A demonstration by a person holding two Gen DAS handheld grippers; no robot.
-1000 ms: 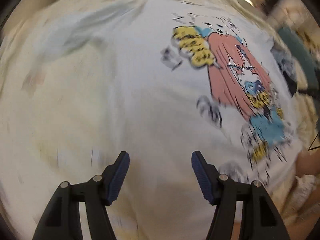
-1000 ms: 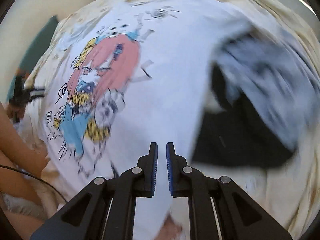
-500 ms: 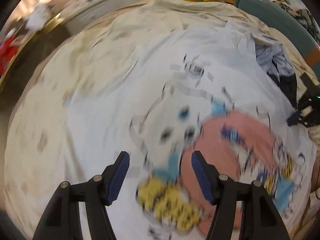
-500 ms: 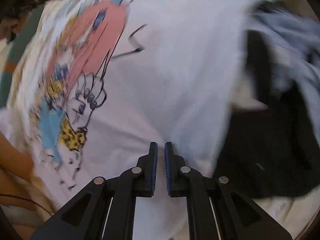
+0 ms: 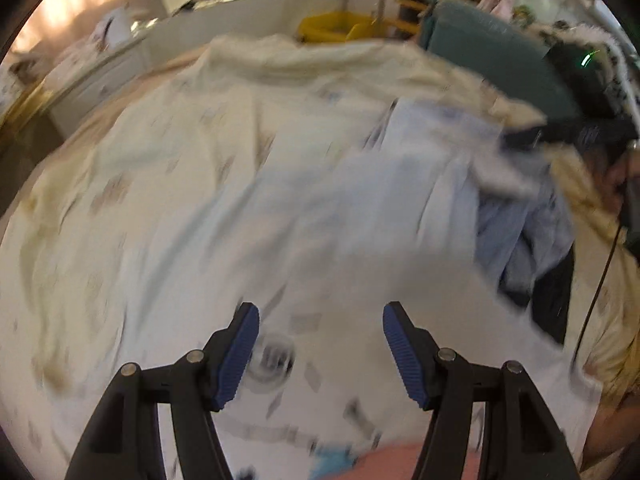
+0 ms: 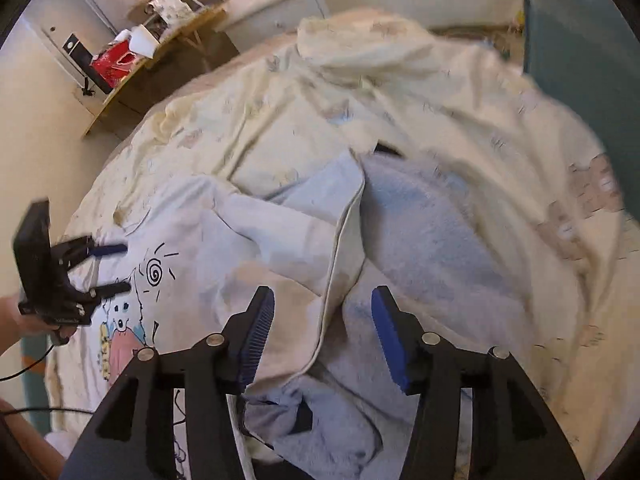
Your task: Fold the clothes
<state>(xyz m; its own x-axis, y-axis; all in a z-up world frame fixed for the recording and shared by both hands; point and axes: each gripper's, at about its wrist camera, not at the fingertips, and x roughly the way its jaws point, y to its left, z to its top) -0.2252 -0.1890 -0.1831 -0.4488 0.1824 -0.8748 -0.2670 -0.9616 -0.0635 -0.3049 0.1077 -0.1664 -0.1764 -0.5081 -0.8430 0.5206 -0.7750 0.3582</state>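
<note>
I noted my right claw [image 6: 322,330], pinched shut half a second earlier, now gaped empty over the white T-shirt [image 6: 224,248] on the bed [image 6: 460,100], my left claw [image 5: 320,348] likewise open: the shirt was released, its fold unfinished.

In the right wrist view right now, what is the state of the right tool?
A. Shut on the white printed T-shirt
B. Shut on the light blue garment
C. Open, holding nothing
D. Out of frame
C: the right tool has its blue pads spread wide apart, with the white T-shirt and light blue garment lying loose beneath.

Left gripper [image 5: 320,350] jaws wide apart; right gripper [image 6: 323,332] likewise.
</note>
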